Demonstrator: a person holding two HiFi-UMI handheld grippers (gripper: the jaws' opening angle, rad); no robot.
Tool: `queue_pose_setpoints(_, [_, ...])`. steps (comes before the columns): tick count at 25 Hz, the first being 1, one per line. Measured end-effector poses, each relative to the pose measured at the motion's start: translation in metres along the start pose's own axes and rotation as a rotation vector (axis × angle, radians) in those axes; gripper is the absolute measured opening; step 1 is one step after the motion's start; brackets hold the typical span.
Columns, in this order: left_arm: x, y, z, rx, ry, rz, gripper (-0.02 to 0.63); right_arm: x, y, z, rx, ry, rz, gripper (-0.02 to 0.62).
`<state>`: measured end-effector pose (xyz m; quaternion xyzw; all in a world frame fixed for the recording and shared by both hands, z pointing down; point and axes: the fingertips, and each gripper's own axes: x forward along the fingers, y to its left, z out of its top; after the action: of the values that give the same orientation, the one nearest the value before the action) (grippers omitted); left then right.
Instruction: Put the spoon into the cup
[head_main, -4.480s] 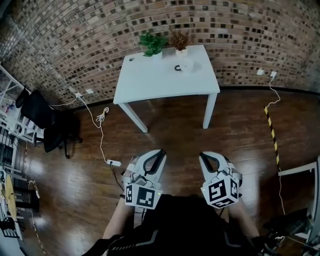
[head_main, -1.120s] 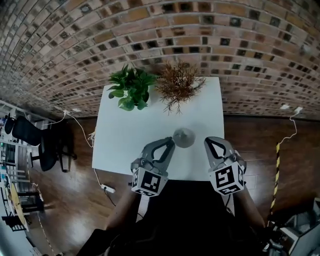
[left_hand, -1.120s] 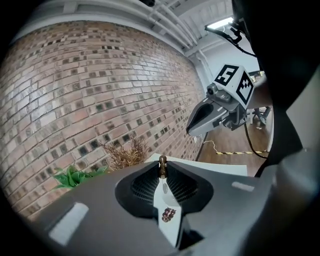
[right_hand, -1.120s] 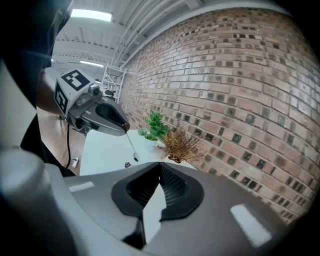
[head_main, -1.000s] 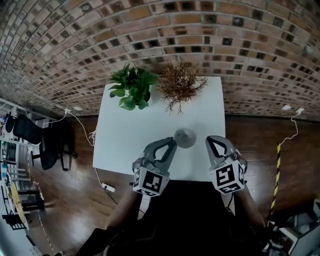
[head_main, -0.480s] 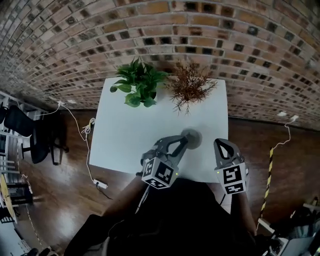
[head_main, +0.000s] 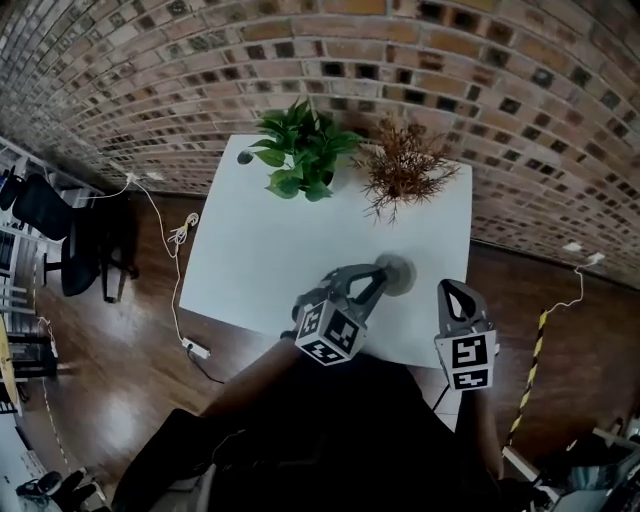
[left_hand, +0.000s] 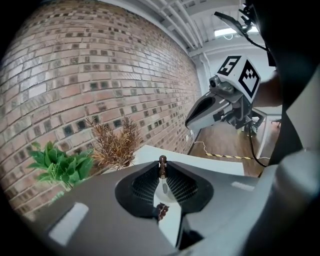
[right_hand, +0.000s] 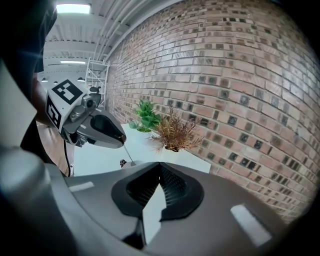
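- We find the left gripper (head_main: 378, 273) clenched on the spoon (left_hand: 162, 163), pinching its brown end at the very tips. The thin stem hangs below the jaws, which we judge is meant to let it enter upright.
- The cup (head_main: 401, 272) stands on the white table (head_main: 260, 250), just ahead of and beneath those tips. We cannot confirm that the spoon's lower end is inside it.
- The right gripper (head_main: 452, 292) is closed on nothing. It is held just to the right of the cup, apparently to stay out of the approach.

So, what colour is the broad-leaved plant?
The broad-leaved plant is green; the head view shows it best.
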<state>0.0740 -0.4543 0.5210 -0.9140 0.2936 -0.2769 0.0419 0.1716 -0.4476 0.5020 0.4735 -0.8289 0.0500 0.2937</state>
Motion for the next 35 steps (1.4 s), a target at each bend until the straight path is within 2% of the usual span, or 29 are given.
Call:
queue_pose_setpoints(8, [0.017, 0.002, -0.02, -0.054, 0.044, -0.004, 0.04, 0.013, 0.0, -0.012, 0.032, 0.023, 0.013, 0.006])
queue_pose_setpoints(13, [0.024, 0.004, -0.028, -0.082, 0.052, -0.003, 0.041, 0.028, 0.0, -0.034, 0.058, 0.067, 0.01, 0.006])
queue_pose_setpoints(16, [0.03, 0.004, -0.036, -0.129, 0.06, -0.012, 0.04, 0.034, 0.003, -0.046, 0.068, 0.097, 0.016, 0.006])
queue_pose_setpoints(23, [0.038, 0.002, -0.04, -0.173, 0.06, -0.026, 0.041, 0.037, 0.006, -0.054, 0.062, 0.128, 0.028, 0.006])
queue_pose_setpoints(32, [0.044, 0.007, -0.059, -0.209, 0.102, 0.025, 0.043, 0.036, 0.006, -0.055, 0.057, 0.123, 0.038, 0.006])
queue_pose_setpoints(35, [0.045, 0.007, -0.062, -0.198, 0.107, 0.035, 0.043, 0.033, 0.005, -0.057, 0.05, 0.124, 0.038, 0.006])
